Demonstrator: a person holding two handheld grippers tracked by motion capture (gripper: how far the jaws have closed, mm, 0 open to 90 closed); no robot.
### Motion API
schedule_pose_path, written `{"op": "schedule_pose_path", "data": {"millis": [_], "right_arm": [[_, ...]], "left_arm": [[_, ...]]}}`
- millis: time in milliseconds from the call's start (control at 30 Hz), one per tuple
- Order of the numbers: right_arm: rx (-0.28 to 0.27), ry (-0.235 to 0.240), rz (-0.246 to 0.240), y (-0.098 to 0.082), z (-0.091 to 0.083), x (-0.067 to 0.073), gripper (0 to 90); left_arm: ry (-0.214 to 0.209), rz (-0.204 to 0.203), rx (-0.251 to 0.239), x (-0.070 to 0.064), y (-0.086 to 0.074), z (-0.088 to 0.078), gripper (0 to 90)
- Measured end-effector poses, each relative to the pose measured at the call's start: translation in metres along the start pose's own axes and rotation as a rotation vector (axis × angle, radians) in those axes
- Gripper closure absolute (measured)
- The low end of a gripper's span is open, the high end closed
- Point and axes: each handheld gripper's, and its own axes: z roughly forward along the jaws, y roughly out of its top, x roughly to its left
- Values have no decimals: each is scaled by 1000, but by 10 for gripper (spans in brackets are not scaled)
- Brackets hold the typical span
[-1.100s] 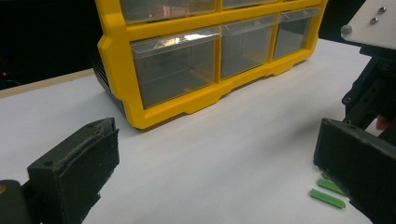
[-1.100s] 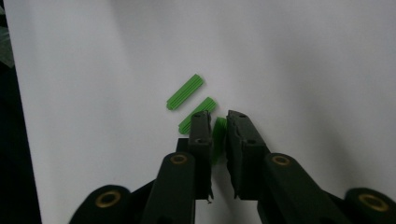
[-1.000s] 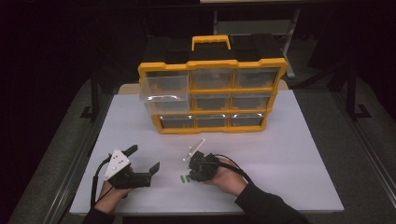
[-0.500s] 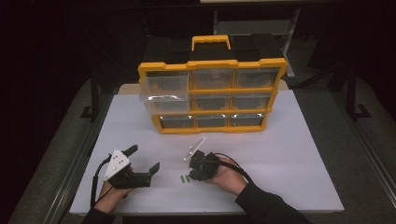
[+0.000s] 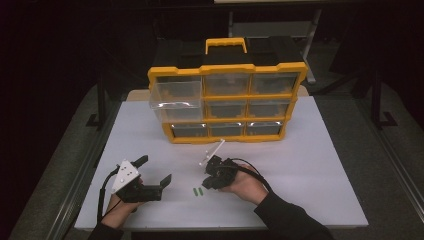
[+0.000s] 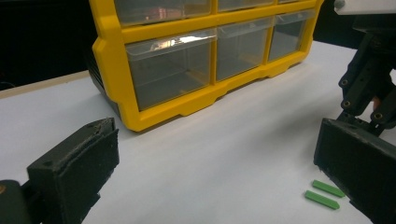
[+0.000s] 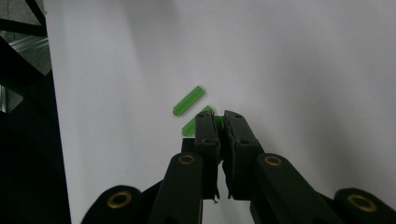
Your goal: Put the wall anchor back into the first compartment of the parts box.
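My right gripper (image 7: pixel 220 122) points down at the white table (image 5: pixel 310 165), with its jaws brought almost together. Seen in the right gripper view, the jaw tips are at the end of one green peg (image 7: pixel 198 120); a sliver of green shows in the narrow gap between them, so the tips appear to pinch that peg, though I cannot tell whether the pads press on it firmly. The second green peg (image 7: pixel 189 100) lies flat on the table just beside the first, parallel to it and clear of the jaws.

My left gripper (image 5: pixel 155 170) rests low over the table with its jaws wide apart and nothing between them. In the left gripper view, both pegs lie on the table just beside its right-hand jaw.

In the high view, the two pegs lie between my two grippers, close below the right one. The yellow drawer cabinet (image 5: pixel 227 102) stands upright at the far side of the table, well apart from both grippers, with its top-left drawer (image 5: pixel 175 95) pulled out.

Compared with the frame one second earlier, both grippers, the pegs and the cabinet sit in the same places.
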Motion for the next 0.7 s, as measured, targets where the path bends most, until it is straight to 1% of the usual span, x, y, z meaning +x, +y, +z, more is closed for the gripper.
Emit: {"op": "schedule_pose_path", "data": {"millis": [100,167,233,267,300,333,467,533,567,633,700], "right_arm": [[-3,5,-5,2,-4,-1,844],[3,18,-6,3,-6,-1,844],[-5,34,-2,3,-7,-3,844],[1,29,-3,4,-9,-3,844],[-2,37,-5,4,-10,-3,844],[1,37,3,4,-11,-3,844],[3,36,-6,6,-17,-4,844],[-2,47,-10,7,-19,-5,844],[-5,45,-12,7,-21,-5,844],[-9,50,-14,8,-24,-5,844],[-13,46,-18,9,-27,-6,844]], "left_arm": [[-1,0,-6,0,0,0,0],[-5,-1,-10,0,0,0,0],[-3,3,-6,0,0,0,0],[-4,0,-5,-1,0,0,0],[-5,-2,-6,-1,0,0,0],[-4,0,-5,-1,0,0,0],[-7,1,-5,0,0,1,0],[-8,8,-1,0,0,1,0],[-8,0,-1,-1,0,1,0],[-9,-3,-4,-1,0,2,0],[-10,-8,-8,-1,1,2,0]]}}
